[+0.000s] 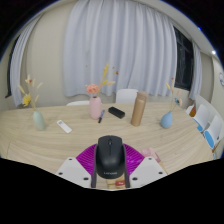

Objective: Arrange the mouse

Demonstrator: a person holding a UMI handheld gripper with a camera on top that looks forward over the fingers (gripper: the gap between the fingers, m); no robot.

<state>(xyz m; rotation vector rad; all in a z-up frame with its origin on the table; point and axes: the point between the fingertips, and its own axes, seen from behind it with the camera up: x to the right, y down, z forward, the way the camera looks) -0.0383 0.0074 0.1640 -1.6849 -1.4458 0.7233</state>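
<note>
The mouse [109, 155] sits low in the centre of the frame, pinched between the two fingers of the gripper [109, 172], whose purple pads [91, 160] press its flanks, probably so it can be carried and set down on the table [60, 145]. Above it in mid-frame stand a pink vase [95, 107], a brown bottle [139, 108] and a white remote [64, 126], well apart from the mouse
</note>
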